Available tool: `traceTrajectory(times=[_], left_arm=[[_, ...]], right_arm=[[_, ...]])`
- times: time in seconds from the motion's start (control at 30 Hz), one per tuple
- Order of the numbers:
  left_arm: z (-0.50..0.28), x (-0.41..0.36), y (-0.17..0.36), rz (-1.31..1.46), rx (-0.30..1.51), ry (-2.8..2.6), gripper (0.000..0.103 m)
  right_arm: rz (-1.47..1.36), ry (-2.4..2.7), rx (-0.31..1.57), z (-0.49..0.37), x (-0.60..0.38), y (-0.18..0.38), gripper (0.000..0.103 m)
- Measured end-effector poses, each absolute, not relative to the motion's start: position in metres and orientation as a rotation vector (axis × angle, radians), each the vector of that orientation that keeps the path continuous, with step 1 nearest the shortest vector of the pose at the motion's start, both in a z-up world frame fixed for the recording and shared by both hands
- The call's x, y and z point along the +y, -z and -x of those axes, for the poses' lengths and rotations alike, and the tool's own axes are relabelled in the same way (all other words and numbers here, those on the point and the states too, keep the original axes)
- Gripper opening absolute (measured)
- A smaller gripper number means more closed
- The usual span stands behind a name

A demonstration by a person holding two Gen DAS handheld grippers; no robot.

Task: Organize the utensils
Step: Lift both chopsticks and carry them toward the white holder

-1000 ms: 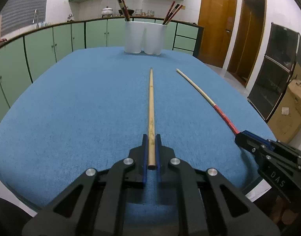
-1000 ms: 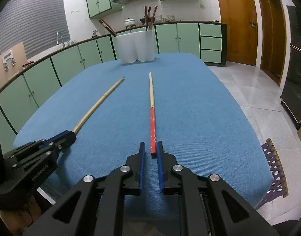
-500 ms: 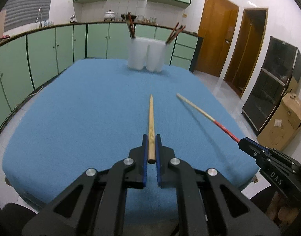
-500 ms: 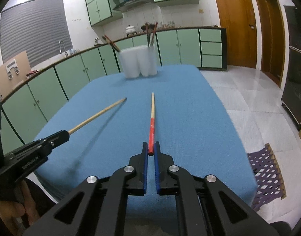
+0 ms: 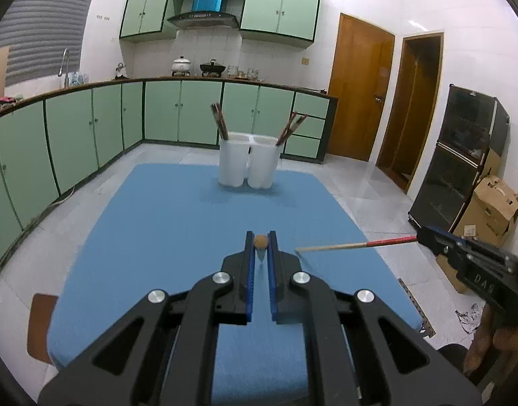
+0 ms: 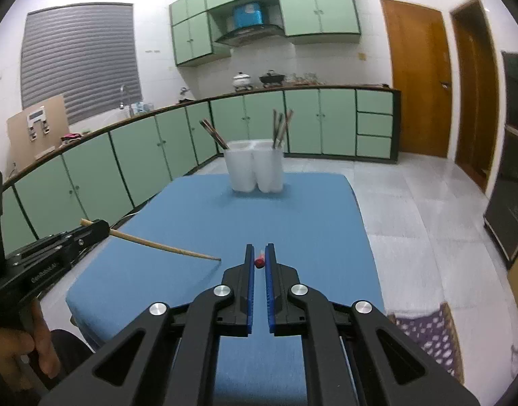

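Observation:
My left gripper (image 5: 260,242) is shut on a plain wooden chopstick (image 5: 260,241), seen end-on here and as a long stick in the right wrist view (image 6: 164,245). My right gripper (image 6: 259,261) is shut on a red-handled chopstick (image 6: 259,262), which also shows in the left wrist view (image 5: 357,245). Both are held high above the blue table (image 5: 164,237), pointing down. Two joined white holders (image 5: 247,164) with several dark chopsticks stand at the table's far end, also in the right wrist view (image 6: 255,165).
Green kitchen cabinets (image 5: 90,128) run along the left and back. Wooden doors (image 5: 360,91) and a dark glass cabinet (image 5: 462,155) are at the right, with a cardboard box (image 5: 492,206) on the floor. A brown stool (image 5: 39,321) sits beside the table's near left corner.
Both grippers have lifted their chopsticks off the table, risen well above it and tilted the sticks from lying forward to pointing down. The holders now look farther off.

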State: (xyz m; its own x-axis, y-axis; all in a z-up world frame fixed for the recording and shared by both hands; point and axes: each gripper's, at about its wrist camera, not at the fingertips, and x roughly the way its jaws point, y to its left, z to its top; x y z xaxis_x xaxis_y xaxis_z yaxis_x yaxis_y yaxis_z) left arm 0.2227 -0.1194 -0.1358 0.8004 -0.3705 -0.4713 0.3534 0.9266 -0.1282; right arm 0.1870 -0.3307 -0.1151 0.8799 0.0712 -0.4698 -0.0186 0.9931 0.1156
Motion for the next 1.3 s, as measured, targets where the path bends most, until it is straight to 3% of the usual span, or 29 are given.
traceTrajectory(times=[0.83, 1.3], left_arm=[[-0.303, -0.118, 0.084, 0.003, 0.548, 0.460, 0.006], [-0.378, -0.136, 0.002, -0.031, 0.493, 0.455, 0.006]], right_arm=[[0.031, -0.178, 0.658, -0.308, -0.313, 0.028, 0.006], [0.035, -0.165, 0.583, -0.372, -0.311, -0.058, 0.006]])
